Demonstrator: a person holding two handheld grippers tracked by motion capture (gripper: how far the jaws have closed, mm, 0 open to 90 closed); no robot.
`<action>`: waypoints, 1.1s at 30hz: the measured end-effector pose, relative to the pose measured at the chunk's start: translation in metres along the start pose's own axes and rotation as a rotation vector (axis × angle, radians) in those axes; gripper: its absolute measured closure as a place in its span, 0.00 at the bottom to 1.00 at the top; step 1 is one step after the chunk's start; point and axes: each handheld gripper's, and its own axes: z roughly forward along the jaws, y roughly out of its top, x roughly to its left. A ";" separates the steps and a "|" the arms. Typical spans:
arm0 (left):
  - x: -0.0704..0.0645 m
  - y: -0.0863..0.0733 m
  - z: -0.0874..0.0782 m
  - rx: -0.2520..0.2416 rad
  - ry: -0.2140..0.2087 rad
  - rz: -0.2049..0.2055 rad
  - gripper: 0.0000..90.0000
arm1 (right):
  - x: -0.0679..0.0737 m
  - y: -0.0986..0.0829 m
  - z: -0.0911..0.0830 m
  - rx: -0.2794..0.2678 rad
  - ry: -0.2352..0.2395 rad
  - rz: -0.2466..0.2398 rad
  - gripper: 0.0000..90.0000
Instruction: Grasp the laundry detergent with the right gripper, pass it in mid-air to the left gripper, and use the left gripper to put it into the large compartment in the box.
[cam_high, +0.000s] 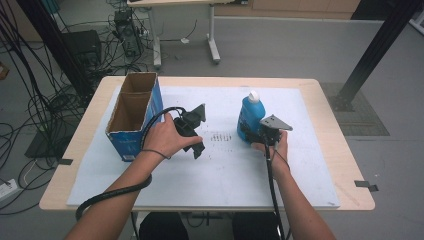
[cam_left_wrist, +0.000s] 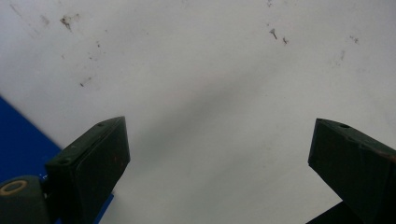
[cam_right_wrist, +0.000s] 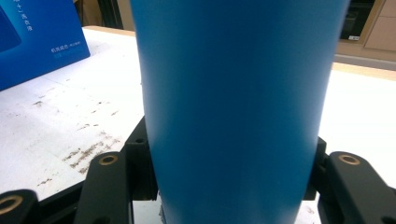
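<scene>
A blue bottle (cam_high: 248, 118) with a white cap stands upright on the white mat, right of centre. My right gripper (cam_high: 260, 135) is shut on its lower body; in the right gripper view the blue bottle (cam_right_wrist: 238, 107) sits squeezed between the two black jaws. My left gripper (cam_high: 196, 145) hovers over the mat beside the blue cardboard box (cam_high: 134, 116), pointing down. Its jaws stand wide apart in the left gripper view, with nothing but white mat (cam_left_wrist: 210, 93) between them, so my left gripper (cam_left_wrist: 219, 158) is open.
The open-topped blue box stands at the mat's left, and its blue side (cam_right_wrist: 39, 37) also shows in the right gripper view. Dark scuff marks (cam_high: 218, 137) dot the mat's middle. Beyond the wooden table (cam_high: 320, 95) are cables, another table's legs and a black post.
</scene>
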 end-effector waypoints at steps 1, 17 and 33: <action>0.000 0.000 0.000 0.002 0.002 0.002 0.06 | 0.000 0.000 0.000 0.001 0.000 -0.001 0.46; 0.001 -0.001 -0.002 0.000 0.006 0.002 0.06 | -0.001 0.000 0.000 0.000 0.004 -0.002 0.47; 0.000 -0.001 0.000 0.002 0.003 0.002 0.06 | 0.000 0.000 0.000 -0.002 0.002 -0.001 0.47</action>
